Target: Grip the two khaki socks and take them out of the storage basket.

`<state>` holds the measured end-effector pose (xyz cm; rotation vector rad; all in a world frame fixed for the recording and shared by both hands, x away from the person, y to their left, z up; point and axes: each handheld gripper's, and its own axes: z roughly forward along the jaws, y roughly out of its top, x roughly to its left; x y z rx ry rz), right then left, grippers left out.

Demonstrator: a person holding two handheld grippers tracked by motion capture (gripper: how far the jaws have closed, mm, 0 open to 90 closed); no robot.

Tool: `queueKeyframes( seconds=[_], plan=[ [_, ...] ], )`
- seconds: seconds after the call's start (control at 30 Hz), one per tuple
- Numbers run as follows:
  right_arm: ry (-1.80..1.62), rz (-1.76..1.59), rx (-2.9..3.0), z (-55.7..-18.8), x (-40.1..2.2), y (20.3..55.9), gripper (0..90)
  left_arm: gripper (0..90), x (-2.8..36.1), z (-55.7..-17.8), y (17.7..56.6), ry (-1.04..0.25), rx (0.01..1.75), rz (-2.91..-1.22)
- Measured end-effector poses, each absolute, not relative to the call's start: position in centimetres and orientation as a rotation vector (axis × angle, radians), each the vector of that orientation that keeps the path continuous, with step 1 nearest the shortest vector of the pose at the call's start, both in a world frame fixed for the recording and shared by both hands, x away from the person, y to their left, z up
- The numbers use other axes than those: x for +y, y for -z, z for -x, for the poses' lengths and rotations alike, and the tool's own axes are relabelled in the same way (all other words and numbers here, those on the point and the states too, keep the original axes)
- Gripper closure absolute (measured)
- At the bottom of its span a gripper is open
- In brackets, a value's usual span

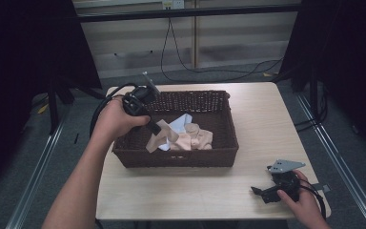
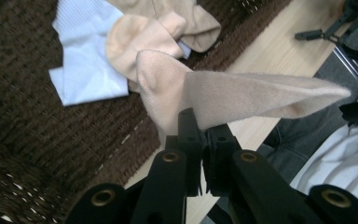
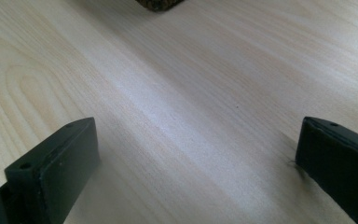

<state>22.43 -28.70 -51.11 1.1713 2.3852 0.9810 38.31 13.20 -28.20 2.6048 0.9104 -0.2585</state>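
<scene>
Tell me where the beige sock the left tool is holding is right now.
In the high view the beige sock hangs from the left tool over the left half of the wicker basket, just above the other socks.

left tongs (image 1: 155, 128) clamped, right tongs (image 1: 259, 192) agape

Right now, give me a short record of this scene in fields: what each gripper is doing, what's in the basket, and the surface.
left gripper: shut on beige sock, lifted above the basket
right gripper: open, holding nothing, over the table near its front right corner
basket: dark brown wicker, on the table
in basket: peach sock, light blue cloth
table: light wood
</scene>
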Motion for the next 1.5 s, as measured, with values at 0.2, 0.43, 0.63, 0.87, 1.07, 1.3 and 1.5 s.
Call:
queueKeyframes(
  seconds=[0.2, 0.43, 0.63, 0.87, 1.07, 1.3, 1.5],
  plan=[
    [-0.981, -1.172, 2.385, -22.4, -28.7, 51.1, 0.0, 86.9, 14.1, -36.9, 28.6, 0.279, 0.879, -2.595],
    [-0.981, -1.172, 2.385, -22.4, -28.7, 51.1, 0.0, 86.9, 14.8, -35.7, 28.5, 0.279, 0.86, -2.588],
    [-0.98, -1.17, 2.389, -22.4, -28.7, 51.1, 0.0, 86.7, 14.5, -34.9, 31.3, 0.311, 0.843, -2.604],
    [-0.979, -1.173, 2.389, -22.4, -28.7, 51.1, 0.0, 72.3, 14.1, -34.5, 34.3, 0.271, 0.809, -2.615],
    [-0.979, -1.173, 2.389, -22.4, -28.7, 51.1, 0.0, 34.6, 13.5, -34.6, 34.6, 0.223, 0.802, -2.629],
    [-0.979, -1.173, 2.389, -22.4, -28.7, 51.1, 0.0, 23.4, 12.8, -35.6, 33.9, 0.207, 0.818, -2.614],
    [-0.979, -1.173, 2.388, -22.4, -28.7, 51.1, 0.0, 21.2, 11.5, -37.6, 33.9, 0.16, 0.825, -2.573]
  ],
)
